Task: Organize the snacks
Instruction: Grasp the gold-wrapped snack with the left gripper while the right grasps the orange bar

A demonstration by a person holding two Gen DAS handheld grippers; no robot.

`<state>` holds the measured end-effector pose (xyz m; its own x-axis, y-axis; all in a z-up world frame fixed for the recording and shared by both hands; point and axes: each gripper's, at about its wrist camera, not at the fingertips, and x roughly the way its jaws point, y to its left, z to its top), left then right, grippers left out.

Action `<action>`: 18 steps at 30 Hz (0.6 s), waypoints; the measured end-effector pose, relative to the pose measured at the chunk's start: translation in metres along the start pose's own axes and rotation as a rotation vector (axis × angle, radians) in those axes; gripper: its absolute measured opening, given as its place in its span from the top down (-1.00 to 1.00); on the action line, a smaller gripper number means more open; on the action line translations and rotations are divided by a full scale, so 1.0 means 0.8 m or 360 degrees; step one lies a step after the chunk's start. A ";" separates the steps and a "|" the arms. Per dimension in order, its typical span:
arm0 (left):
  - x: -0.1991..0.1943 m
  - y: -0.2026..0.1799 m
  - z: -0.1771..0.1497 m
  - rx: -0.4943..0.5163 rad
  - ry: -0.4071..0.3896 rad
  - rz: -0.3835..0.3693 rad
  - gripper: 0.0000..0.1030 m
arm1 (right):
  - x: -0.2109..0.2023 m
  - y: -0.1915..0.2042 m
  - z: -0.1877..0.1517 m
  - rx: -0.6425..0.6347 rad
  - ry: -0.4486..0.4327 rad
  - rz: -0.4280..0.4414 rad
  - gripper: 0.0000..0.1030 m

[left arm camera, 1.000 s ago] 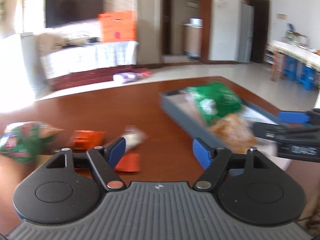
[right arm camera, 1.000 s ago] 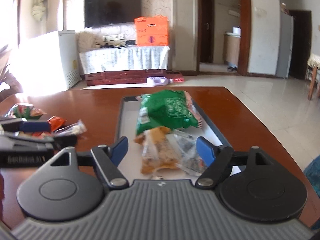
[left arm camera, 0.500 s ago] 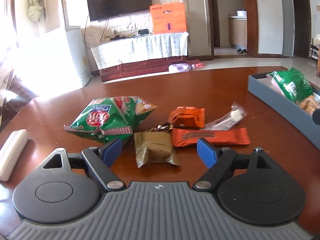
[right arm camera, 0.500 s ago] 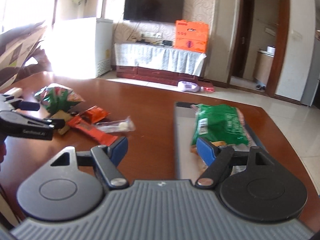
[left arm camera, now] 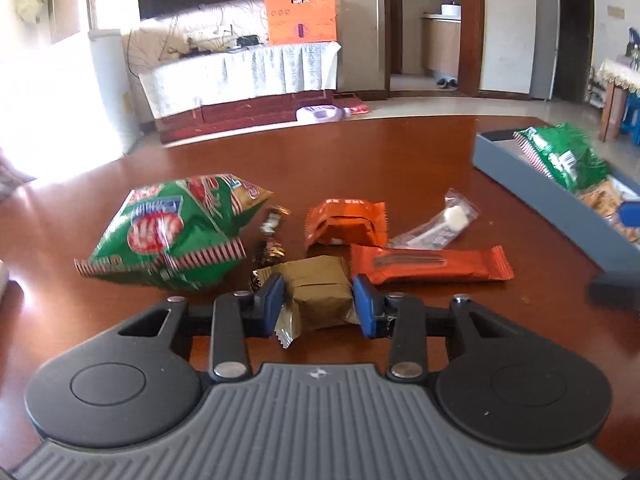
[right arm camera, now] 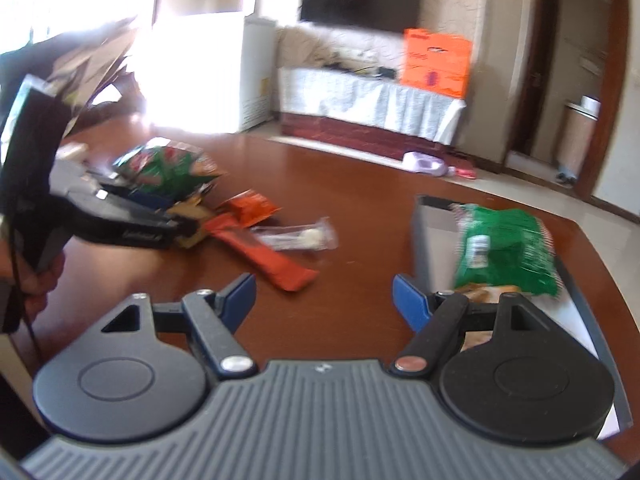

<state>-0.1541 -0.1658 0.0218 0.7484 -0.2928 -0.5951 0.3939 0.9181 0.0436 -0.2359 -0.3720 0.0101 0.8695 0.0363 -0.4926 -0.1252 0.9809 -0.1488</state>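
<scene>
- Since half a second ago the left hand-held gripper [left arm camera: 318,304] has moved in on the loose snacks and narrowed its blue fingers, which now sit on either side of the gold-brown wrapped snack [left arm camera: 318,294]; whether they already press it firmly cannot be told. The right hand-held gripper [right arm camera: 324,296] has swung left toward the pile, fingers spread wide and holding nothing.
- On the brown desk [left arm camera: 380,160] stands the grey tray [left arm camera: 532,196], off to the right of the loose pile.
- Already in the tray: a green snack bag [right arm camera: 504,248] and, under its near edge, an orange-brown packet [left arm camera: 604,204]. That part of the job looks done.
- Left outside, biggest first: the green and red chip bag [left arm camera: 172,232] at the left of the pile.
- Next, the long orange bar [left arm camera: 430,266], lying flat just right of the gold-brown snack.
- Behind it, the small orange packet [left arm camera: 346,226].
- Right of that, the clear wrapper with a white sweet [left arm camera: 438,226].
- Smallest, the dark wrapped candies [left arm camera: 272,236] between the chip bag and the orange packet.
- Judging by this, roughly a quarter is sorted; six items remain on the desk, the gold-brown one likely next.
</scene>
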 end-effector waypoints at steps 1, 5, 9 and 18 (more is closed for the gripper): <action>-0.001 0.001 0.000 -0.0008 0.0007 -0.0009 0.18 | 0.004 0.009 0.003 -0.0048 0.0012 0.0014 -0.50; -0.007 0.007 -0.001 -0.0069 0.0044 -0.0032 0.19 | 0.023 0.043 0.017 -0.0279 0.0036 0.0081 -0.48; -0.011 0.021 -0.001 -0.0135 0.0080 -0.0039 0.18 | 0.062 0.063 0.030 -0.0416 0.0141 0.0105 -0.44; -0.013 0.045 -0.001 -0.0198 0.0109 -0.0101 0.16 | 0.124 0.065 0.047 -0.0486 0.0289 0.0144 -0.38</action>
<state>-0.1485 -0.1293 0.0289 0.6843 -0.3362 -0.6471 0.3666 0.9257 -0.0932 -0.1384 -0.3101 -0.0144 0.7526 0.0590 -0.6558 -0.3586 0.8721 -0.3330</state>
